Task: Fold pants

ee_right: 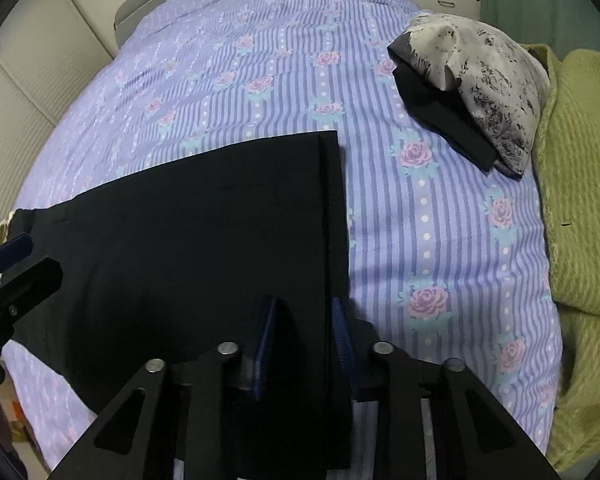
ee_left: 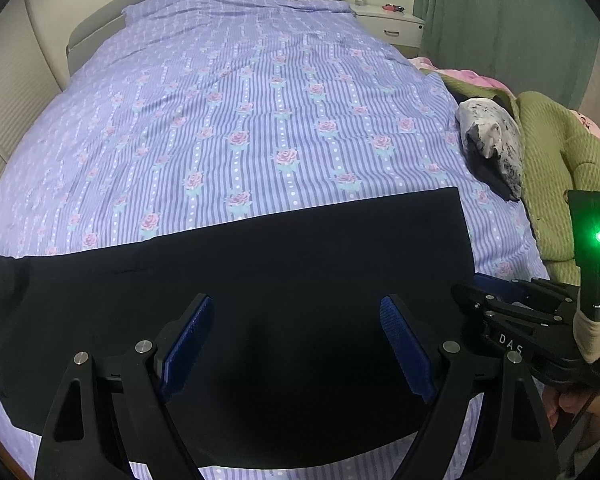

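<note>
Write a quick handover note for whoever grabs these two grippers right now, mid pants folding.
Left gripper: open, above the middle of the black pants, holding nothing.
Right gripper: jaws narrow, straddling the pants' right edge; a firm pinch cannot be confirmed.
Pants lie flat across the near end of the bed, legs apparently already stacked.
Left: secure the edge and fold across.

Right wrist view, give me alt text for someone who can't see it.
The right gripper straddles the hem edge of black pants laid flat on a purple floral bedsheet, jaws narrowed around the fabric. A grey-and-white pillow lies beyond.
</note>
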Demonstrator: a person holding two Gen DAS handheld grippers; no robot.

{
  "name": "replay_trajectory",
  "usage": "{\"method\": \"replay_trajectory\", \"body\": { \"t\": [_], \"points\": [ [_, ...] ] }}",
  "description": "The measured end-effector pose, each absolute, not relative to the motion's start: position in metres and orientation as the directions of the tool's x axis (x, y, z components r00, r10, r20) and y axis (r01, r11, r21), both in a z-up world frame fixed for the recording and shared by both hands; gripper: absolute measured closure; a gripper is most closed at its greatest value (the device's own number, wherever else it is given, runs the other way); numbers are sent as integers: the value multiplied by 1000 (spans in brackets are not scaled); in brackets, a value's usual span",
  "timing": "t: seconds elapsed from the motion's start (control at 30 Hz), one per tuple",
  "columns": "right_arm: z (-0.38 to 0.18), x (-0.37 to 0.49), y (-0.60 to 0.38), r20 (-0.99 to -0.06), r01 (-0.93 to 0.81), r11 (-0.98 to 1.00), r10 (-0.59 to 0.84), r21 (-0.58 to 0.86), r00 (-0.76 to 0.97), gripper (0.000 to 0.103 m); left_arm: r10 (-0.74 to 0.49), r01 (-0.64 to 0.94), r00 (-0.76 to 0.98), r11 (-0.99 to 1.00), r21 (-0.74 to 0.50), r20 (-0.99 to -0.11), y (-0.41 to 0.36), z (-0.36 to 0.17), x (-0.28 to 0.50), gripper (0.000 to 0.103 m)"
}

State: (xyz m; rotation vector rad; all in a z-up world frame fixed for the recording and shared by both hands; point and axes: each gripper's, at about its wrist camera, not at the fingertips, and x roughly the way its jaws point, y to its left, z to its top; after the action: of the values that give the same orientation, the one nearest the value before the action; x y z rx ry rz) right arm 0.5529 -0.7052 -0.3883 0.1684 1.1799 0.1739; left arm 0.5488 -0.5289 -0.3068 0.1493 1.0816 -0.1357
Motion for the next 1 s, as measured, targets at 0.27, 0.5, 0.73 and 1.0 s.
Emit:
{"method": "replay_trajectory", "body": {
  "t": [0.27,0.5,0.73,1.0],
  "points": [
    [-358,552,-700,-885,-65,991,137,121,444,98,-42,188,472,981,54,-881,-532,-302,550,18],
    [-367,562,-700,-904,-25,999,40,32,425,101,-45,195,470,979,53,-881,-535,-299,549,18],
    [-378,558,-712,-906,48,993,-117,-107,406,103,-37,199,485,978,69,-874,-532,-295,546,18],
    [-357,545,-767,-876,127,966,146,227,460,46,-37,172,480,984,53,-876,-524,-299,547,18]
  ]
}}
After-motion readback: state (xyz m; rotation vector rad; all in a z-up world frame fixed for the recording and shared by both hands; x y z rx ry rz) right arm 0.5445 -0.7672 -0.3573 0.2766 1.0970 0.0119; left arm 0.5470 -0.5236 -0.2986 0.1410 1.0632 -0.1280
